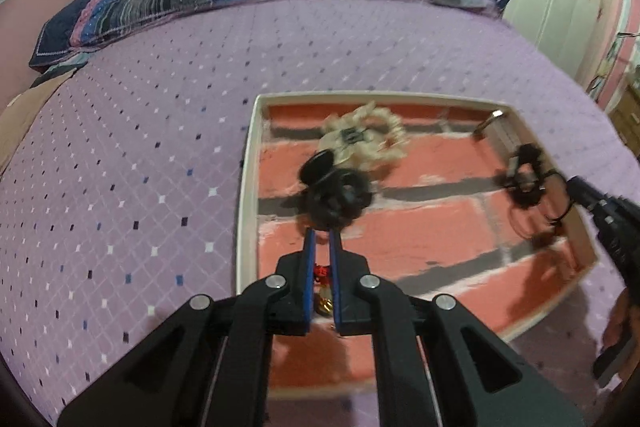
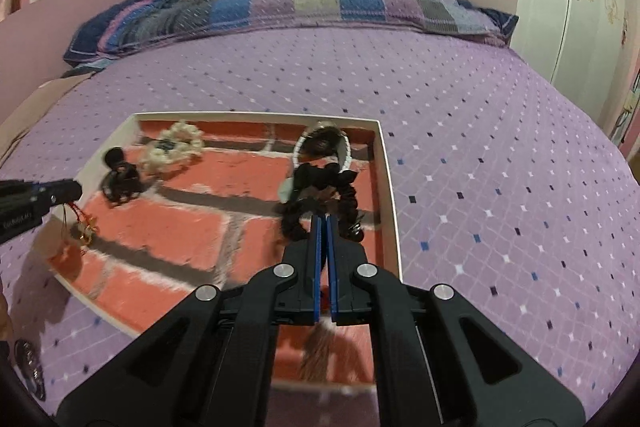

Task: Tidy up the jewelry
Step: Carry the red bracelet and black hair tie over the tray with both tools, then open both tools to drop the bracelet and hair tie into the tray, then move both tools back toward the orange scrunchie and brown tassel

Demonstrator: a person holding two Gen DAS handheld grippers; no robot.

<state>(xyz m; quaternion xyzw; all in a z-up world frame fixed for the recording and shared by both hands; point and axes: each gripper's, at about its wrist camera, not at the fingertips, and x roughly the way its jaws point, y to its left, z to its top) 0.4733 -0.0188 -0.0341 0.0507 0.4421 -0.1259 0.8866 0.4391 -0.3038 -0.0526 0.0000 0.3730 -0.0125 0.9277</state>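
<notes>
Over the tray [image 2: 386, 163], left tongs [image 1: 323, 239] pinching red-threaded gold charm [image 2: 85, 229], right tongs [image 2: 323, 223] clamped on black bead strand [image 2: 348, 187].

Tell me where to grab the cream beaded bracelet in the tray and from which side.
Pinch the near arc of the cream beaded bracelet from above, one finger inside the loop. It lies flat on the tray floor, and the black hair clip crowds its left side.

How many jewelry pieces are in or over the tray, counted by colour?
Black: 2 (black clip, black beaded strand)
Cream or white: 2 (cream bracelet, white beaded ring)
Red and gold: 1 (red-gold charm)
Total: 5
</notes>
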